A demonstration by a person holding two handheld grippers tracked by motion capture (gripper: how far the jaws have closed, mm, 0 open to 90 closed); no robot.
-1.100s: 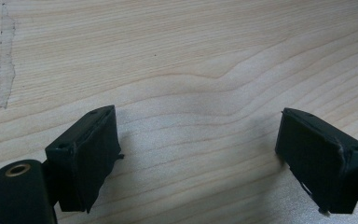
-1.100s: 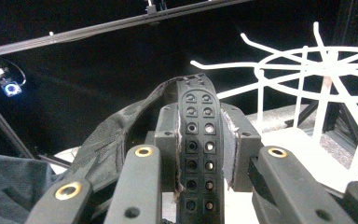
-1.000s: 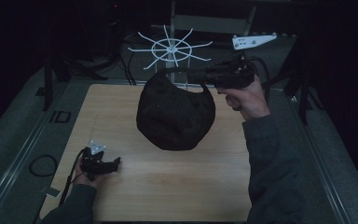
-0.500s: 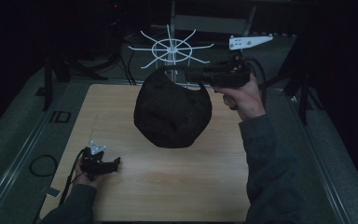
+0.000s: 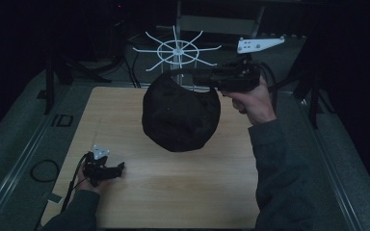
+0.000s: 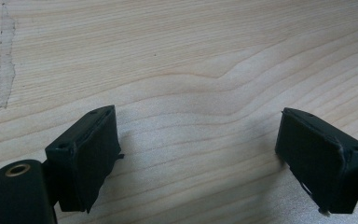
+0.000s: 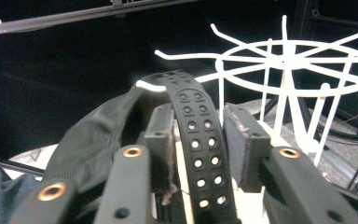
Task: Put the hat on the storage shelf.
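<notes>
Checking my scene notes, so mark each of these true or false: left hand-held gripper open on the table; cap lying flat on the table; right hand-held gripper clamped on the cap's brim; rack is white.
1. The left hand-held gripper sits open over the wooden table. True.
2. The cap lies flat on the table. False: it hangs off the table by its strap, which is hooked over the rack.
3. The right hand-held gripper clamps the brim. False: its jaws have just been opening and stand on either side of the strap.
4. The rack is white. True.
</notes>
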